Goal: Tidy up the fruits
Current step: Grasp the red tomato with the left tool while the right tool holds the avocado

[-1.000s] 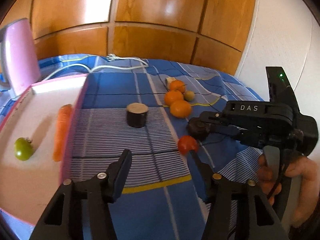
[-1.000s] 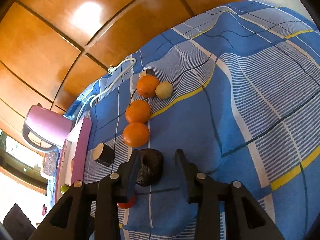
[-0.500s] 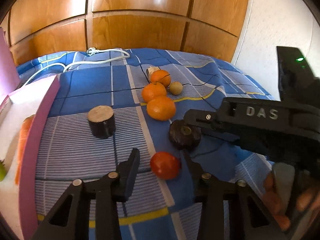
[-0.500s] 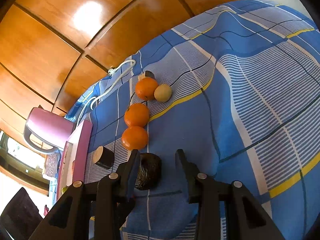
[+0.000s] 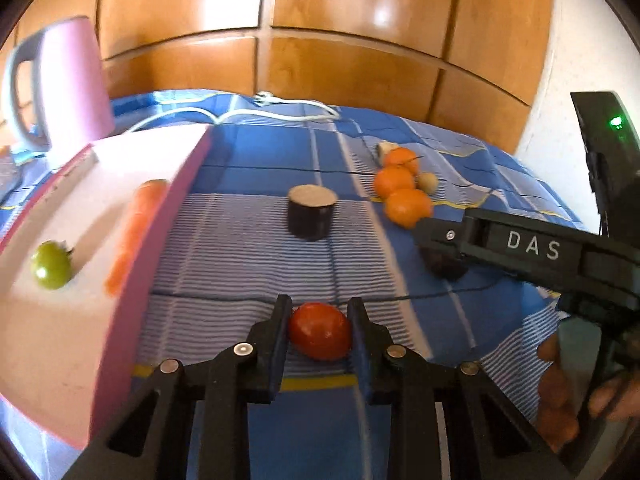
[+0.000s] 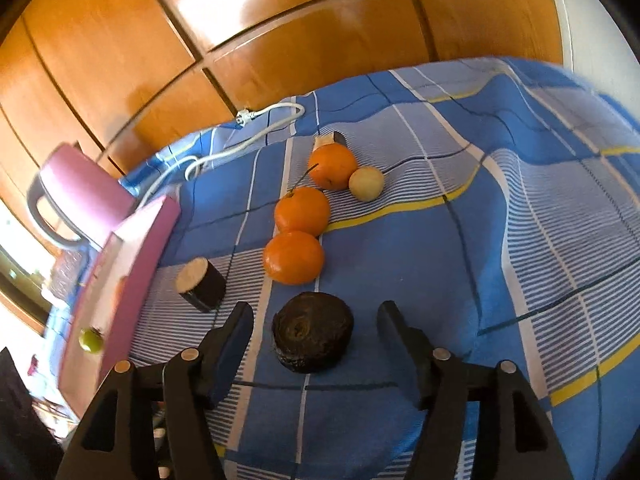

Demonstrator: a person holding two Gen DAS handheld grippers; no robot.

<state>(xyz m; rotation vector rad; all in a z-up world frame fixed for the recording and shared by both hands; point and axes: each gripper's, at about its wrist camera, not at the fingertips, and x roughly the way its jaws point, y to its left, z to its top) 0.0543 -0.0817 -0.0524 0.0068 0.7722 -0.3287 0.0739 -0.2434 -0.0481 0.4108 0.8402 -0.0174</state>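
Observation:
My left gripper (image 5: 319, 307) is shut on a red tomato (image 5: 320, 336), its pads pressing both sides just above the blue checked cloth. The jaws of my right gripper (image 6: 315, 313) are opening; a dark wrinkled round fruit (image 6: 313, 336) lies on the cloth between them, touched by neither pad. Beyond it three oranges (image 6: 294, 258) run away in a row, with a small pale fruit (image 6: 366, 184) beside the farthest. To the left, a pink tray (image 5: 100, 208) holds a carrot (image 5: 134, 232) and a green tomato (image 5: 52, 265).
A dark cylinder with a pale top (image 5: 312, 216) stands between the tray and the oranges. A pink kettle (image 5: 68, 80) sits behind the tray. A white cable (image 6: 256, 128) lies at the cloth's far edge below wooden panels. A hand (image 5: 560, 392) holds the right gripper.
The left gripper came down around the red tomato and shut on it. The right gripper's jaws spread wide apart from the dark fruit and its view rolled more level.

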